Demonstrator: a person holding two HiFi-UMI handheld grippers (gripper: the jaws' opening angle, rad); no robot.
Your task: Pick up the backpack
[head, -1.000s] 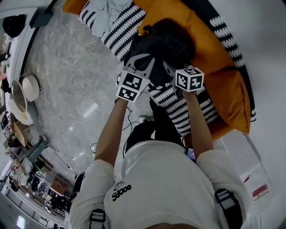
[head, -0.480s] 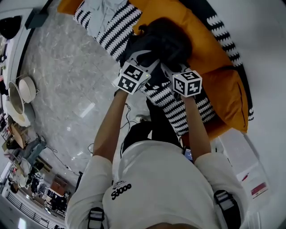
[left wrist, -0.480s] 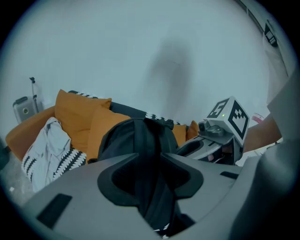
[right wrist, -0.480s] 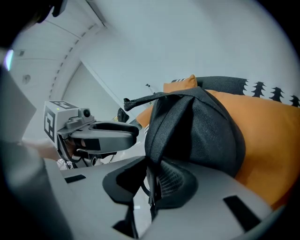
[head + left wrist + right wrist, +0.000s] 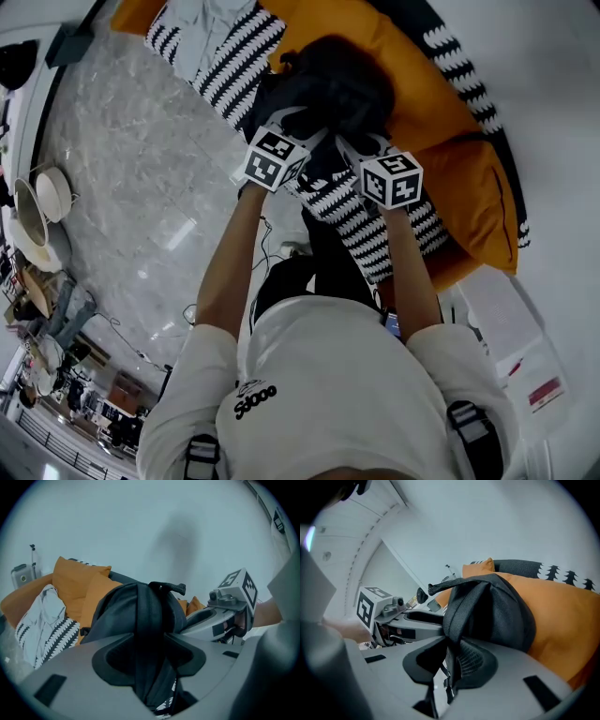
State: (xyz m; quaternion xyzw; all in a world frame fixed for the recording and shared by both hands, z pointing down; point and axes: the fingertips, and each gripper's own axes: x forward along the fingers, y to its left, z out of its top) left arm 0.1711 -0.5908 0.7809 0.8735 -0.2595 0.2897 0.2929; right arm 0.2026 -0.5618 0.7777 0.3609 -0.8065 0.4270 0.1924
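Black backpack [image 5: 342,80] on orange cushion [image 5: 427,103], striped blanket [image 5: 239,58] just beside.

Head camera: above me, aimed steeply down. My two gripper cameras: low, tight on backpack [image 5: 140,616], facing wall [image 5: 140,527] behind. All three share backpack, orange cushion [image 5: 450,131].
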